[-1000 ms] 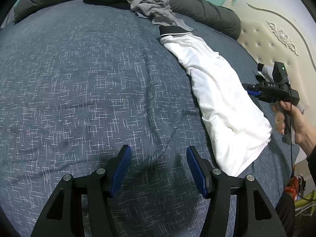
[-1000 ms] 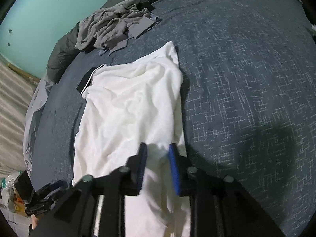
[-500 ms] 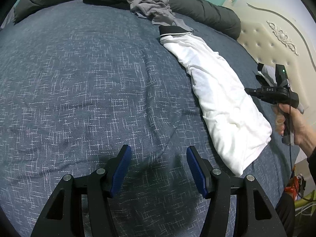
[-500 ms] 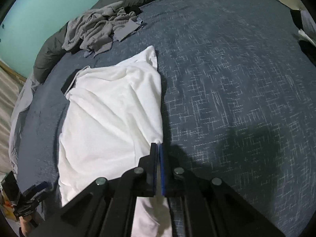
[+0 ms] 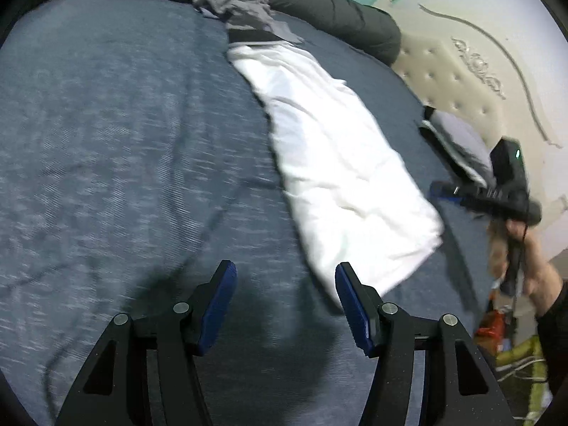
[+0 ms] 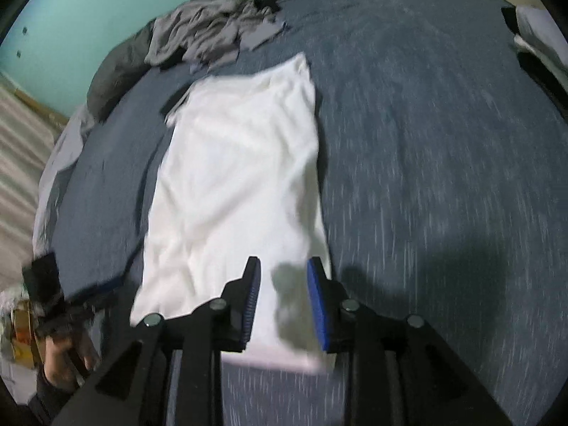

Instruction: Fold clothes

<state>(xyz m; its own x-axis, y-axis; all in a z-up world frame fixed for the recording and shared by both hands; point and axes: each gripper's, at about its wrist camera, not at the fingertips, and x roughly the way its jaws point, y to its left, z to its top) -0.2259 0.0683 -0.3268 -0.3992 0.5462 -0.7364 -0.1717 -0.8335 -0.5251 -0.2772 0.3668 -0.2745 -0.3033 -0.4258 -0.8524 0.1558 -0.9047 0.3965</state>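
Two blue ribbed pads are being carried on the black angular fingers of the left gripper (image 5: pixel 285 305), and four round silver screws are being shown across its linkage. The same black frame, blue pads and silver screws are being displayed by the right gripper (image 6: pixel 284 301). In the left wrist view, a small green light is being shown on the black body of the right gripper, with a thin black cable being trailed below. Bare skin and a dark sleeve are being shown at the right hand (image 5: pixel 532 266).
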